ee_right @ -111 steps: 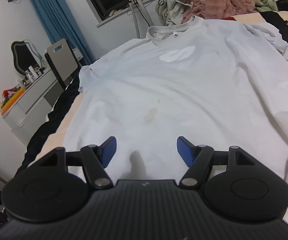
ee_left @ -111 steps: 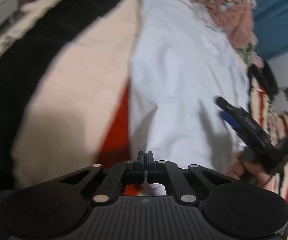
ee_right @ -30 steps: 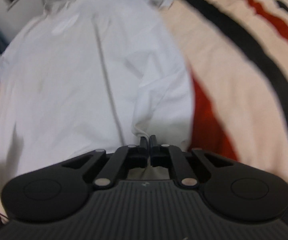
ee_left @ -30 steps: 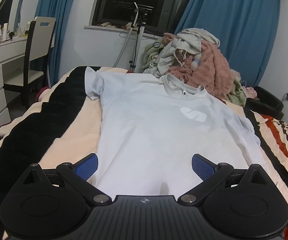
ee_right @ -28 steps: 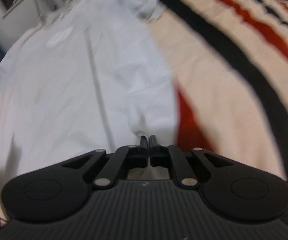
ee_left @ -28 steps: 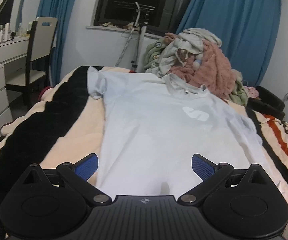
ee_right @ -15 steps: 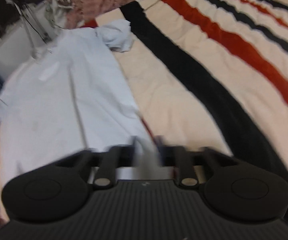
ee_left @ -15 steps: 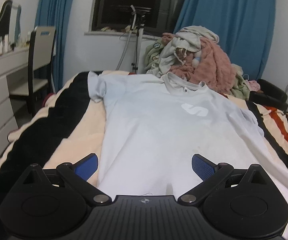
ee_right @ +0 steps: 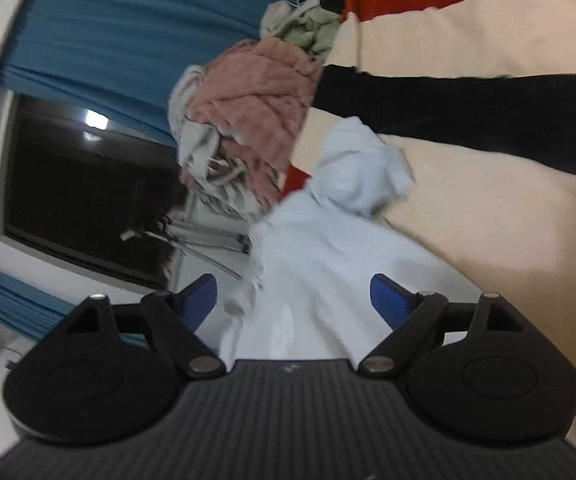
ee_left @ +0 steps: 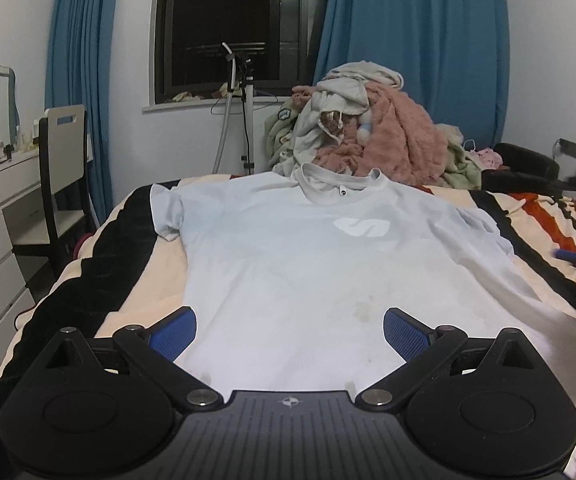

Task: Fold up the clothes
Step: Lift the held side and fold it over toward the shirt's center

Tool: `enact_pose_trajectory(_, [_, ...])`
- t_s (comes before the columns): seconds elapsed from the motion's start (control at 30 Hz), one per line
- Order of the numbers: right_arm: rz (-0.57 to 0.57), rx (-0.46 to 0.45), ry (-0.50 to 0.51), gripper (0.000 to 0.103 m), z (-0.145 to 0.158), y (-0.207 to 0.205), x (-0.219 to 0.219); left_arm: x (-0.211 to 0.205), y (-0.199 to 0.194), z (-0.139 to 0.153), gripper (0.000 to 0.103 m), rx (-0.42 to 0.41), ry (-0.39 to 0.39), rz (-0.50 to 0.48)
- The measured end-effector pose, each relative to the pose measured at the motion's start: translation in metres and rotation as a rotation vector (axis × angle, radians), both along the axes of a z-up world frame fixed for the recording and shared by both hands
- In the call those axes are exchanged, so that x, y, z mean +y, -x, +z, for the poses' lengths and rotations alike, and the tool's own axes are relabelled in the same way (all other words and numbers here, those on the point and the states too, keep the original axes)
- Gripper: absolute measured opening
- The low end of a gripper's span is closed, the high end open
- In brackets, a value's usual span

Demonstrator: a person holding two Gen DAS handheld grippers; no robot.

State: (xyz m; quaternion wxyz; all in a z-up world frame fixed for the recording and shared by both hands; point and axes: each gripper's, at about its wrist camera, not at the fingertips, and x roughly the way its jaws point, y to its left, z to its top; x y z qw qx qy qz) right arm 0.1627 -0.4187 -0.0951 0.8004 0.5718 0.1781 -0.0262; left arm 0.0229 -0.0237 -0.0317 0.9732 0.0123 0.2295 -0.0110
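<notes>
A pale blue short-sleeved cotton T-shirt [ee_left: 288, 264] lies spread flat, front up, along the middle of the striped cream, black and red bed [ee_left: 120, 264], collar toward the far edge by a heap of pink and beige clothes [ee_left: 367, 136]. The left hand-held gripper [ee_left: 289, 330] hovers at the hem, spread and empty. The right hand-held gripper [ee_right: 293, 294], tilted, is spread too, over the crumpled right sleeve [ee_right: 363, 172]. The shirt looks laid out for folding; the next move likely calls for pinching a side edge or sleeve and carrying it inward

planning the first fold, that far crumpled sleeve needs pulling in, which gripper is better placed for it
Right, probably. The right gripper is open, facing the crumpled sleeve. The left gripper sits at the t-shirt hem, farther off.
</notes>
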Motion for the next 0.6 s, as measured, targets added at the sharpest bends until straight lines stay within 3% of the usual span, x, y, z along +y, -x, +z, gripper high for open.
enact_pose_trajectory(0.07, [-0.001, -0.044, -0.051, 0.086, -0.016, -0.034, -0.006, 0.002, -0.003, -0.002, 0.101, -0.006, 0.007, 0.000])
enact_pose_trajectory(0.17, [0.039, -0.031, -0.136, 0.086, -0.048, -0.075, -0.018, 0.004, -0.012, -0.006, 0.101, -0.013, 0.023, -0.006])
enact_pose_trajectory(0.37, [0.041, 0.044, -0.048, 0.084, -0.087, -0.136, -0.030, 0.012, -0.041, -0.017, 0.101, 0.012, 0.075, 0.006])
enact_pose_trajectory(0.6, [0.043, -0.124, -0.045, 0.083, -0.102, -0.180, -0.040, 0.023, -0.068, -0.033, 0.101, 0.094, 0.148, 0.023])
